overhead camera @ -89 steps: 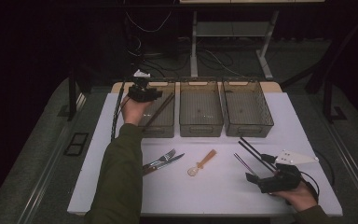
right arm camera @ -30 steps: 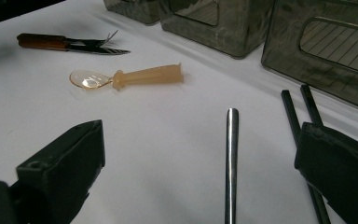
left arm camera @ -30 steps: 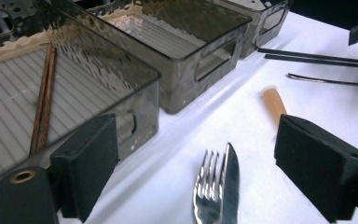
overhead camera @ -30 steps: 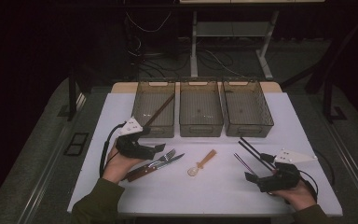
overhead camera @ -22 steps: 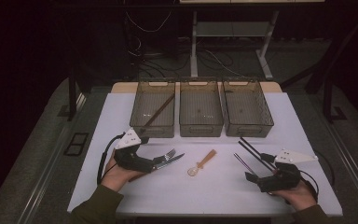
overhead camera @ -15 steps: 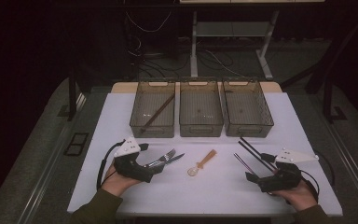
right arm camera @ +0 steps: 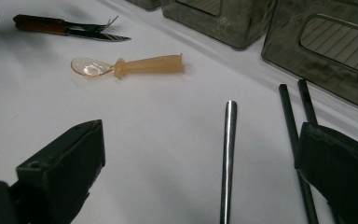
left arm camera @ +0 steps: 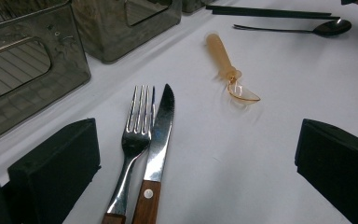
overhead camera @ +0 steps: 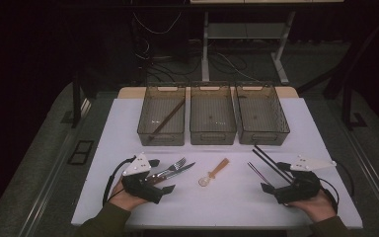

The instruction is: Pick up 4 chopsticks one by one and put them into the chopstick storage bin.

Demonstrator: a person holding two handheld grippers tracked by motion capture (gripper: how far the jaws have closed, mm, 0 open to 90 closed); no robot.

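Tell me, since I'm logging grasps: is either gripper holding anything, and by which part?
Nothing is held. The left gripper stands open around the fork and knife without touching them. The right gripper is open over the spoon handle.

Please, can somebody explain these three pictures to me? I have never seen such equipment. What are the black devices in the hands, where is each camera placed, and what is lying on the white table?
A person holds two hand-held grippers. The high view looks down on the white table, with the left gripper and right gripper. The other two pictures come from cameras riding on those grippers; the black blocks at their lower edges are the jaws.

On the table lie a fork and a wooden-handled knife side by side, an amber plastic spoon, a dark metal spoon and black chopsticks. Behind stand three clear bins; the left bin holds a brown stick.

Both grippers are open and hold nothing. The fork and knife lie between the left one's jaws.
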